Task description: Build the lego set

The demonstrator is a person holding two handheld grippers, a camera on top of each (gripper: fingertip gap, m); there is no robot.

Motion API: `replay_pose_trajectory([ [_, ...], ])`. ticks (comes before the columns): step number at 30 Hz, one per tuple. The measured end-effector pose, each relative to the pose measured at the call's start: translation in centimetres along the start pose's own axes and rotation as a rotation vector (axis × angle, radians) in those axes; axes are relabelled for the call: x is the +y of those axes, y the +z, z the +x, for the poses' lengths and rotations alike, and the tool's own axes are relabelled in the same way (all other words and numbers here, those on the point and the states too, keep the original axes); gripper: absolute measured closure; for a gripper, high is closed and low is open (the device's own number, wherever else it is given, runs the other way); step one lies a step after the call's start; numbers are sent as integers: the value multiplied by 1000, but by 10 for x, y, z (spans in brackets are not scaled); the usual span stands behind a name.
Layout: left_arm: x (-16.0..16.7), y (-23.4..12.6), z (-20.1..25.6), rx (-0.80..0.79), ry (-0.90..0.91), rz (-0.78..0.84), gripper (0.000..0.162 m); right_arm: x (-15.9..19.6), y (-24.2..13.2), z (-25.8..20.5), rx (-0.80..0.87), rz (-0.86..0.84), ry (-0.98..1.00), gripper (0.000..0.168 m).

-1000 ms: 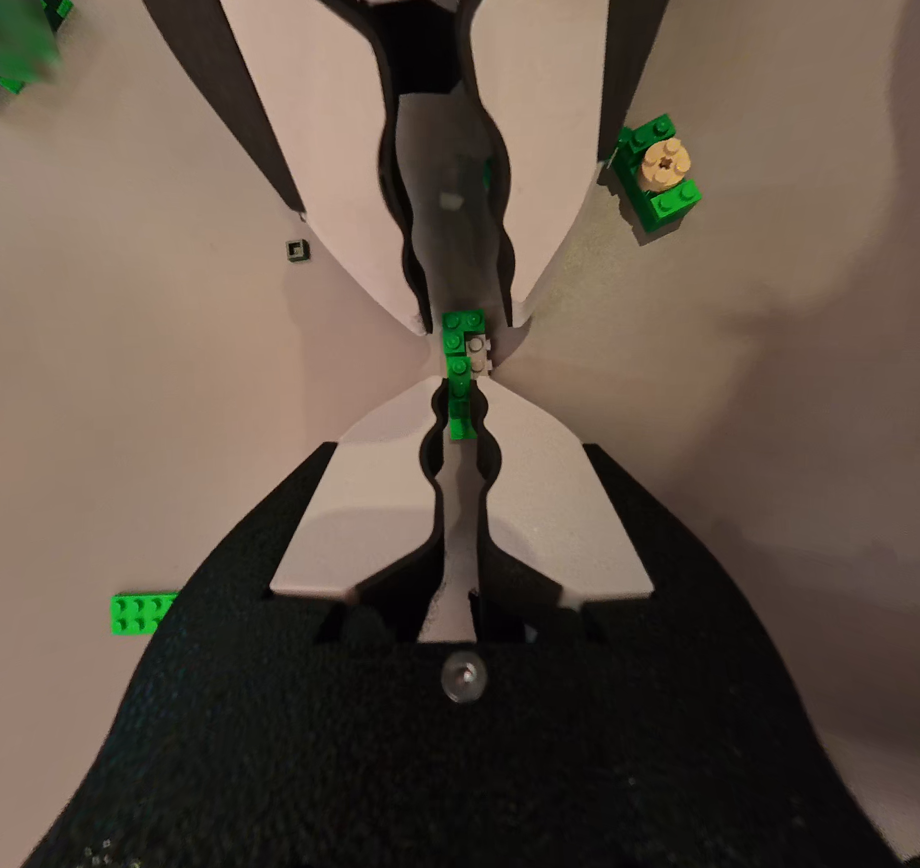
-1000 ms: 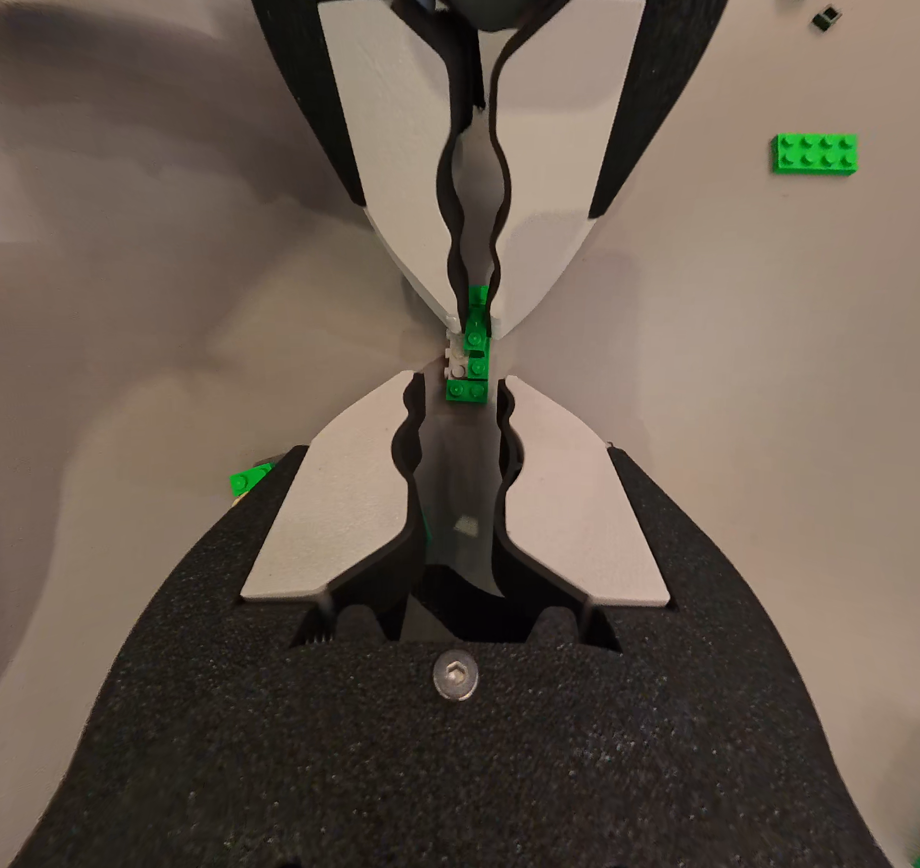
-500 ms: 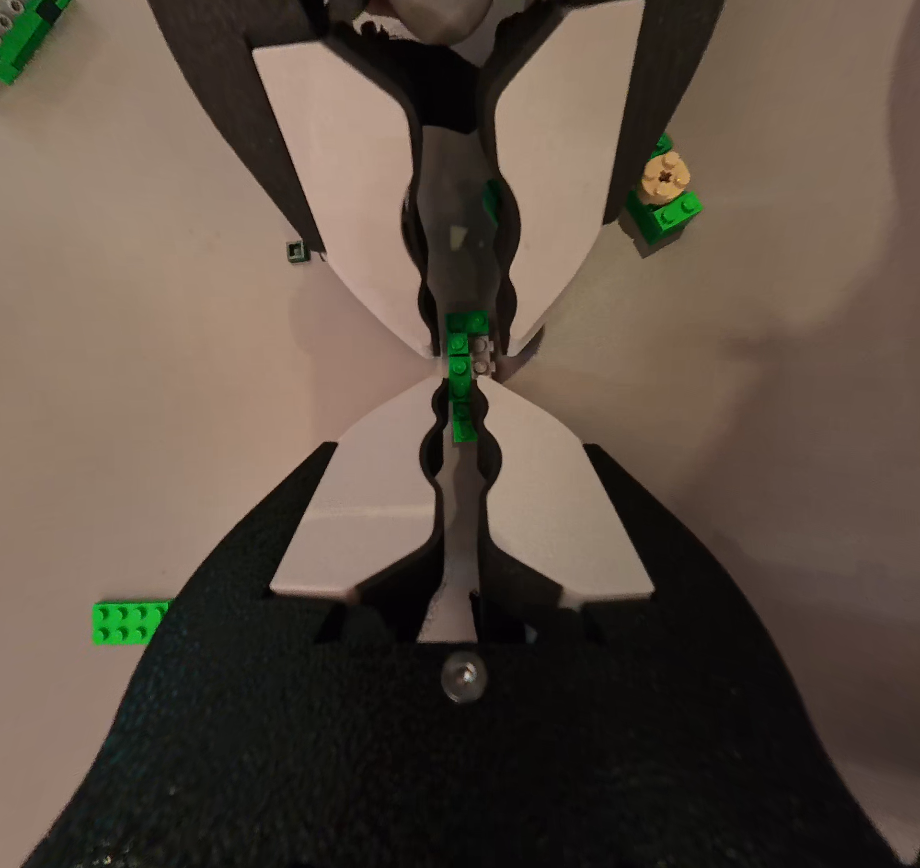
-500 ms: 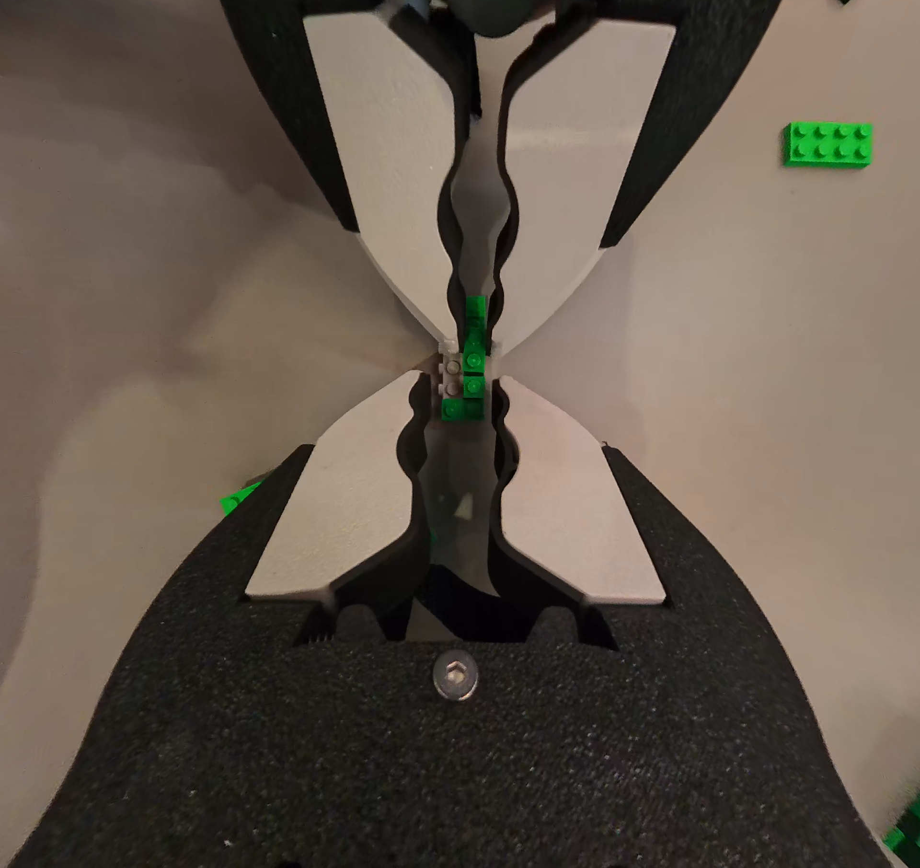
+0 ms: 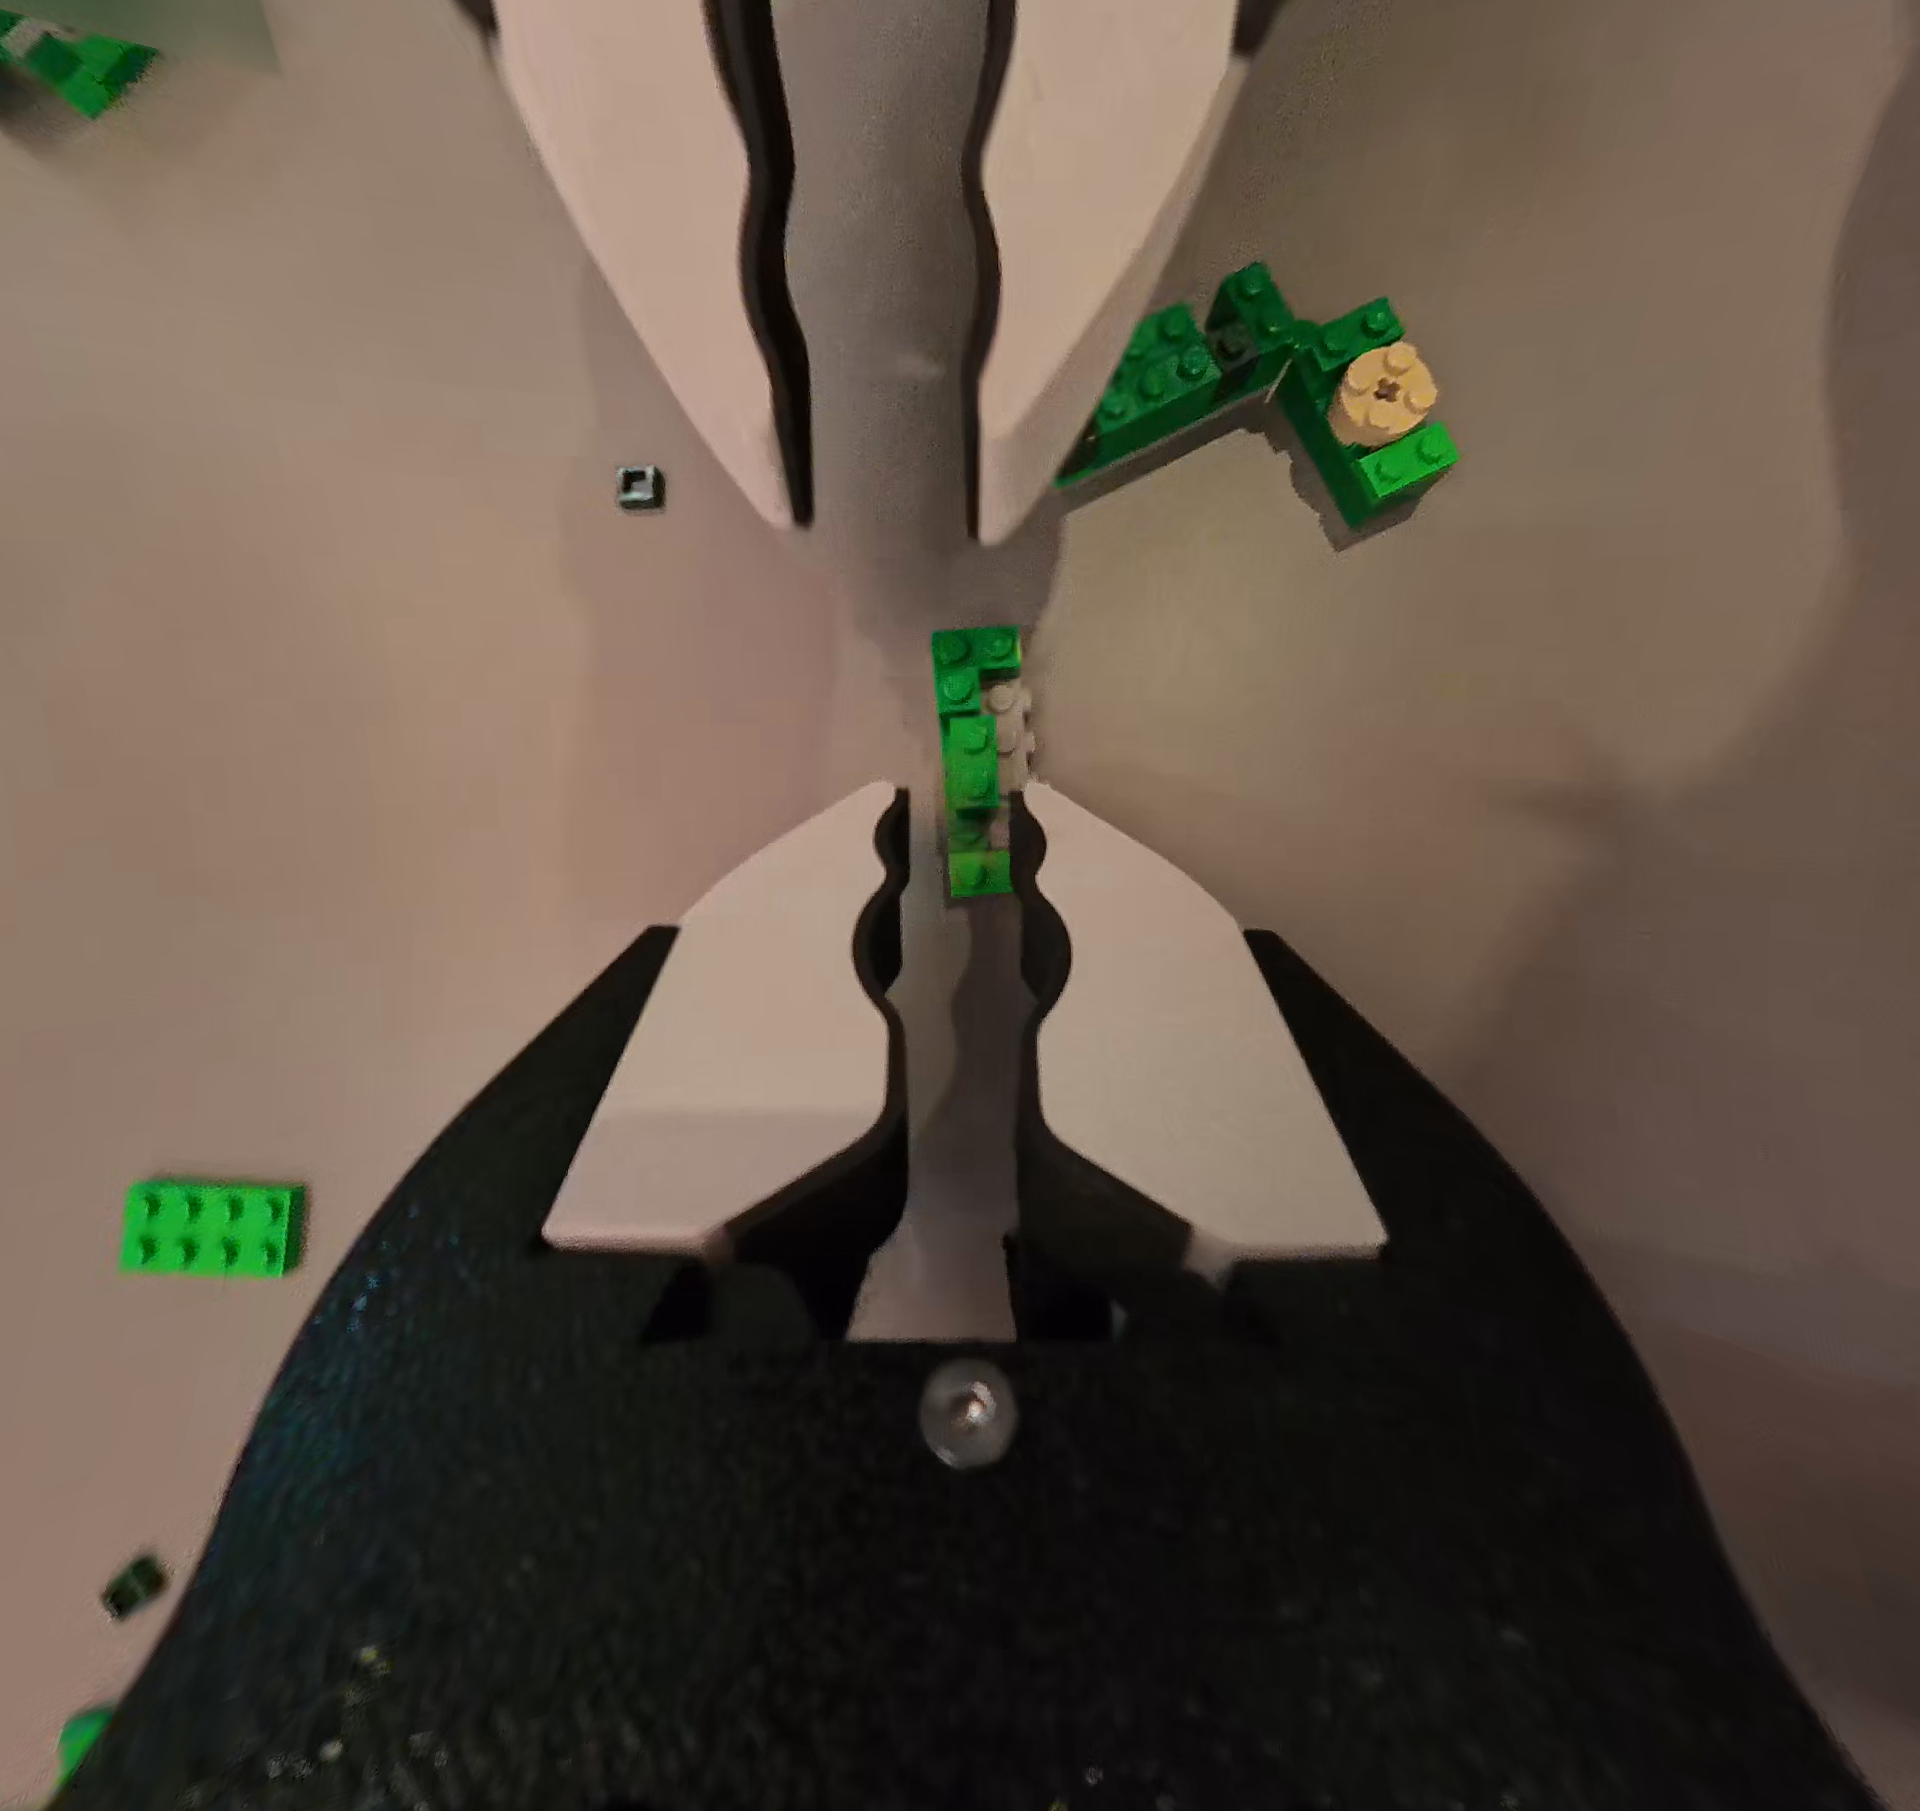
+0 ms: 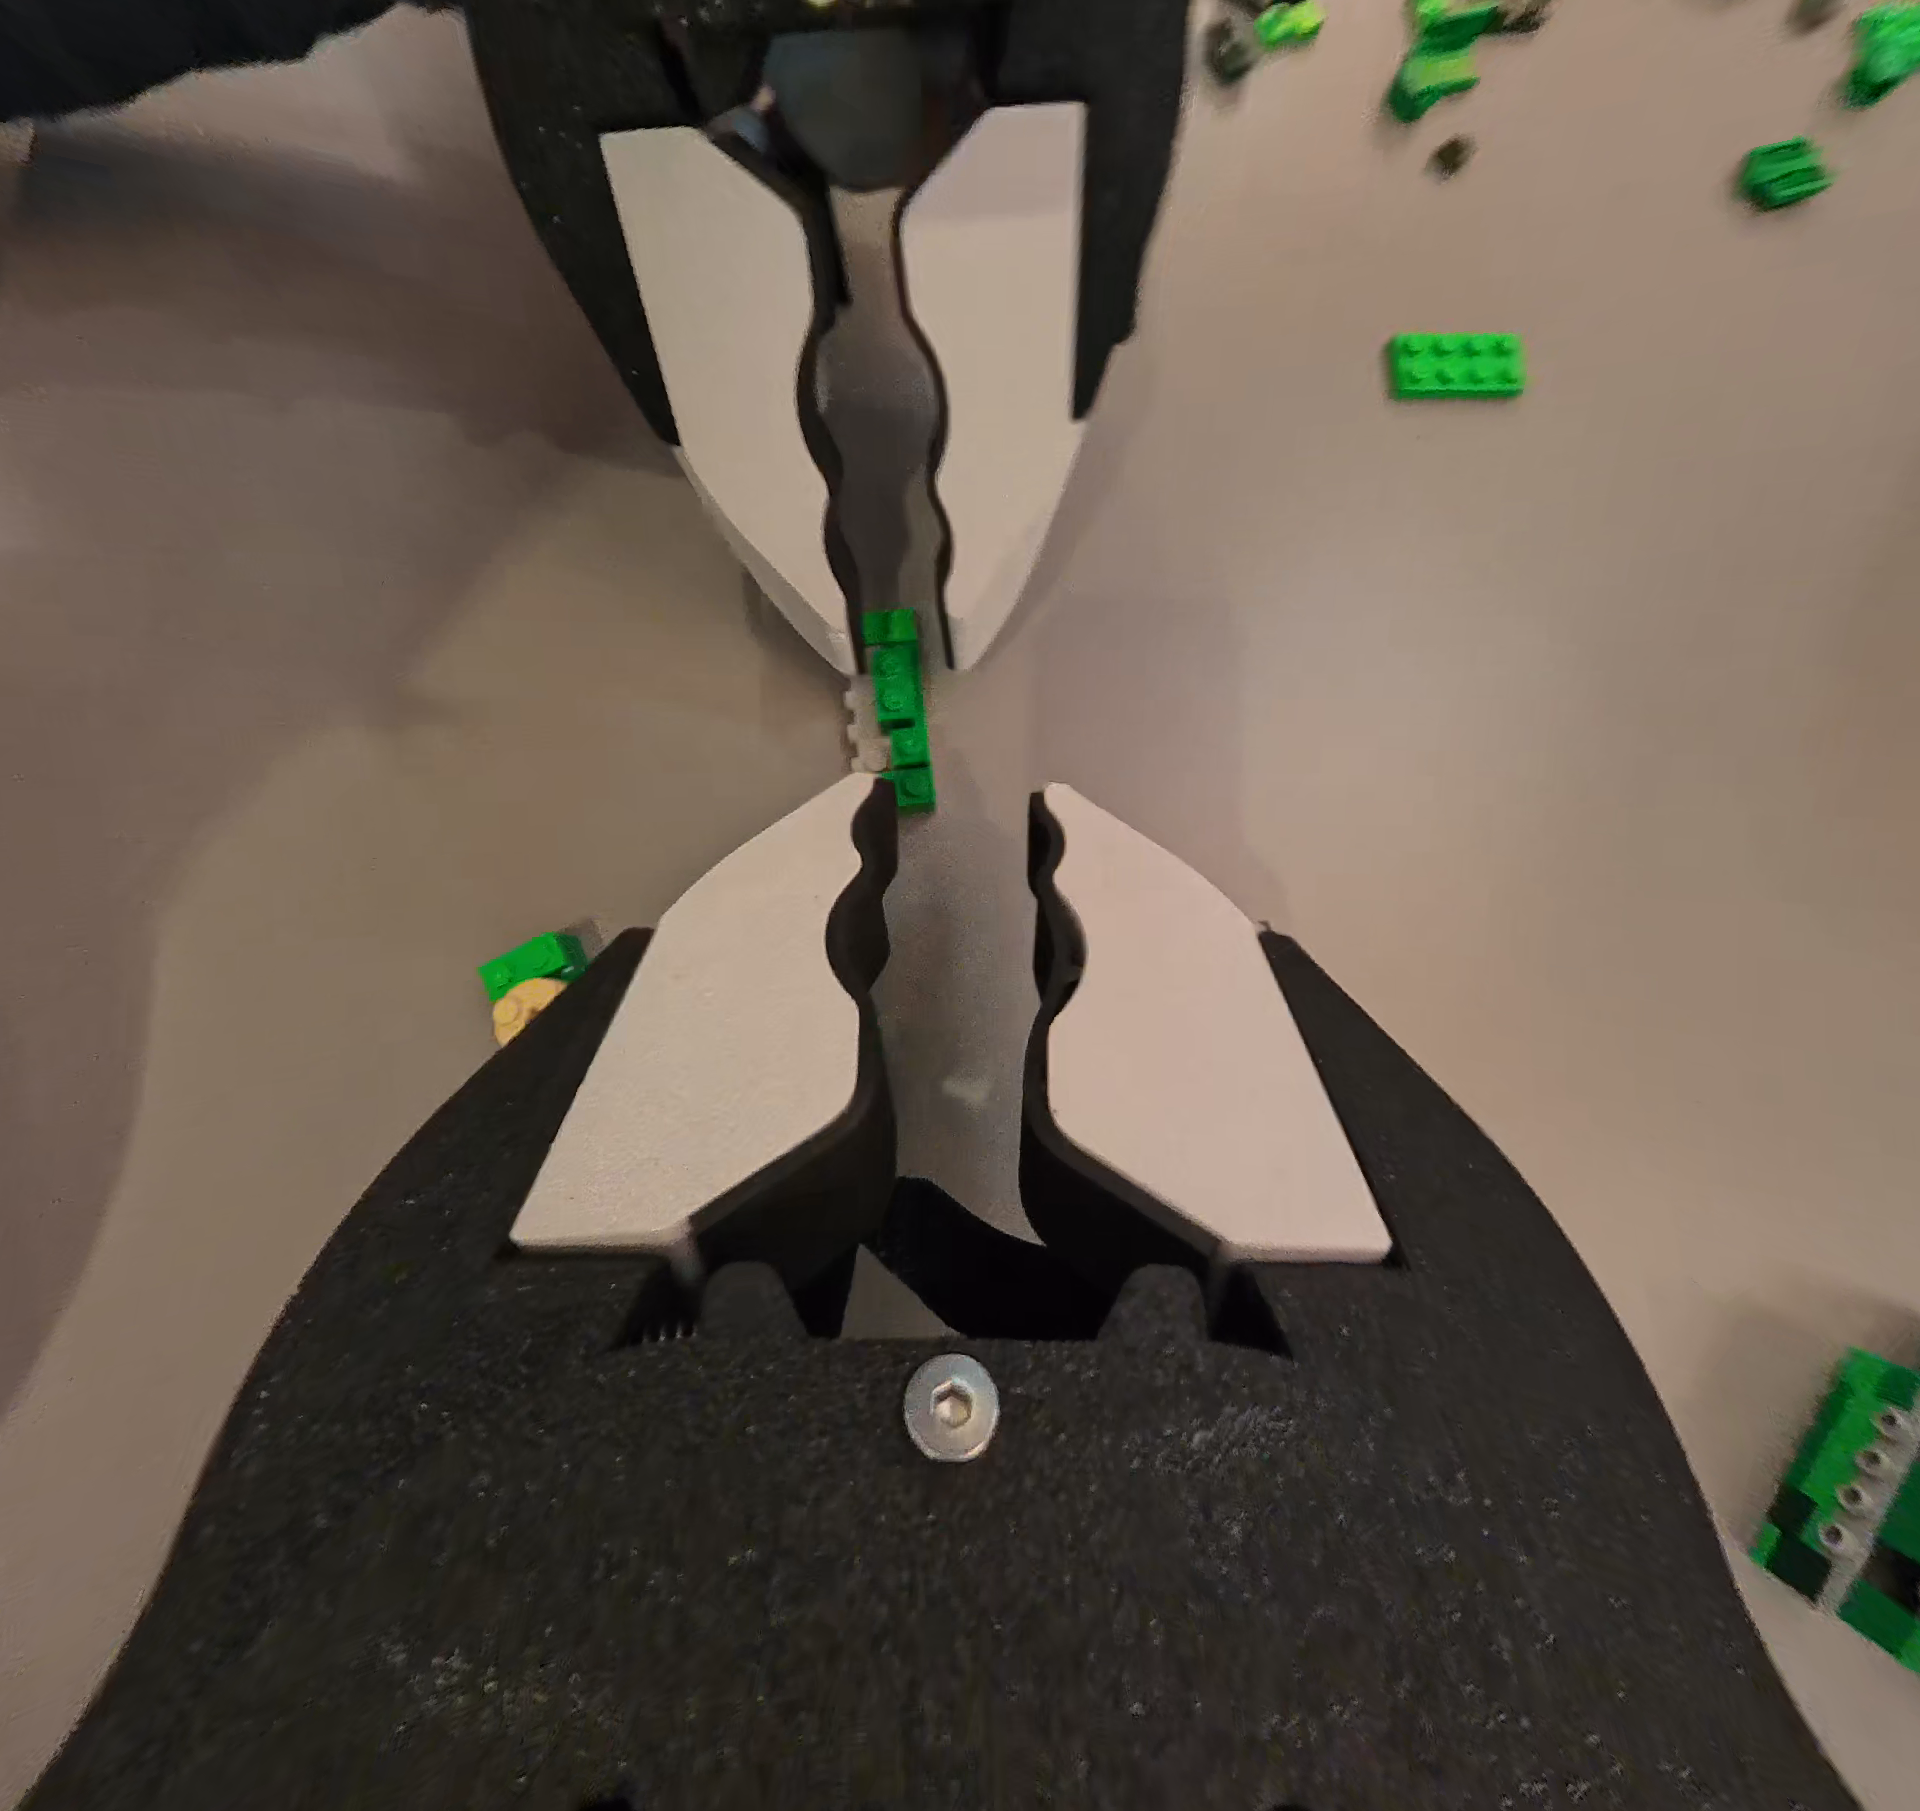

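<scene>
A small green-and-grey brick assembly (image 5: pixel 971 722) lies lengthwise between the two grippers, which face each other tip to tip. Its near end sits between my left gripper's (image 5: pixel 966 797) fingertips. The jaws are parted slightly wider than the assembly: it rests against the right finger, with a strip of table showing on the left. My right gripper (image 6: pixel 961 790) is open and empty, and its left fingertip is beside the assembly's (image 6: pixel 899 712) far end. In the left wrist view the right gripper (image 5: pixel 888 525) stands a short way back from the assembly.
A green 2x4 plate (image 5: pixel 213 1229) lies left. A green wedge plate (image 5: pixel 1164 390) and a green build with a tan round piece (image 5: pixel 1382 390) lie at the right. A small dark piece (image 5: pixel 639 488) lies nearby. Loose pieces (image 6: pixel 1455 16) and a green-grey build (image 6: pixel 1860 1481) lie at the right. My hands' fingertips stand some 5 cm from each other.
My right gripper has drawn back from the assembly. My left gripper's jaws have widened a little around it. The assembly has tilted slightly.
</scene>
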State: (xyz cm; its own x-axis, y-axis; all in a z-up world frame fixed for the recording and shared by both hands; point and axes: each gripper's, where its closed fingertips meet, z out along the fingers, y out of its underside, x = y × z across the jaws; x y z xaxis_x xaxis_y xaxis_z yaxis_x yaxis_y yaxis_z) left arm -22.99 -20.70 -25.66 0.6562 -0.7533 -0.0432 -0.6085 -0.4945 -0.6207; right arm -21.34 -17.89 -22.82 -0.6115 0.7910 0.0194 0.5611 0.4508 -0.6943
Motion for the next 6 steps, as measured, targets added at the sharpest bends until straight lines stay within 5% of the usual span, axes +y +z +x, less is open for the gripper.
replay_pose_trajectory([
  [1, 1, -5, -1, -23, -24, 7, 143, -2, -5, 4, 32, 47, 3, 145],
  [6, 3, -57, -22, -326, -322, -9, 144, 0, -29, 33, 263, 306, 55, 145],
])
